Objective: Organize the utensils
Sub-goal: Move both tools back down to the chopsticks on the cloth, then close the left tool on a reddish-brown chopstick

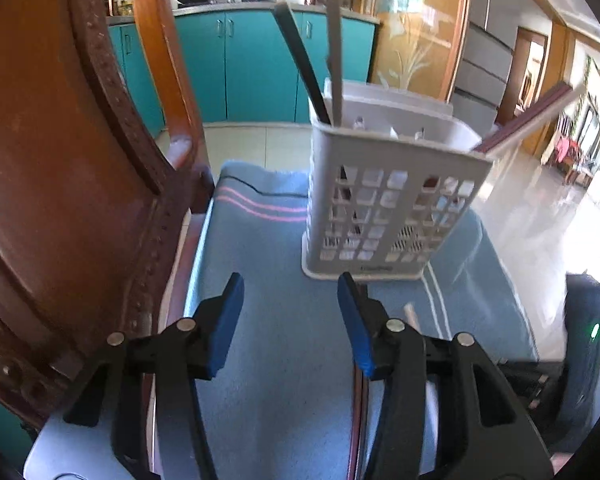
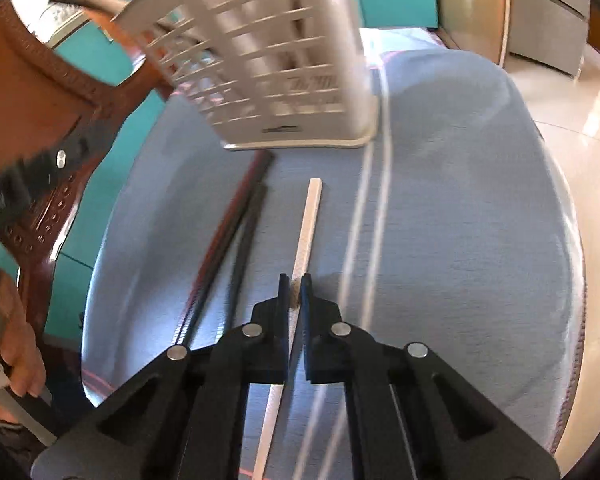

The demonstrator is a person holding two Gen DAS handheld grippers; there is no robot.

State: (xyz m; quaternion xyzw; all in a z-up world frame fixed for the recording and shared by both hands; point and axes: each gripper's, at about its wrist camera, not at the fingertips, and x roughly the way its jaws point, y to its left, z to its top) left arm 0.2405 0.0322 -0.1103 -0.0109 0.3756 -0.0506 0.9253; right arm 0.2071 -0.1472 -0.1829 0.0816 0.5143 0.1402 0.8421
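Note:
A white slotted utensil holder (image 1: 380, 208) stands on a blue towel (image 1: 284, 340); a black chopstick (image 1: 300, 64) and a grey one (image 1: 334, 52) stick up from its left compartment, and two more lean out to the right (image 1: 532, 112). My left gripper (image 1: 291, 284) is open just in front of the holder, with nothing between its pads. In the right wrist view the holder (image 2: 268, 60) is ahead. A white chopstick (image 2: 310, 220) lies on the towel (image 2: 460, 220), and my right gripper (image 2: 296, 280) is shut on it. Two dark chopsticks (image 2: 240, 220) lie beside it on the left.
A brown wooden chair (image 1: 60, 160) rises close on the left of the towel. Teal kitchen cabinets (image 1: 252, 64) and a shiny tiled floor (image 1: 540, 216) lie beyond. A person's hand (image 2: 16, 352) shows at the left edge of the right wrist view.

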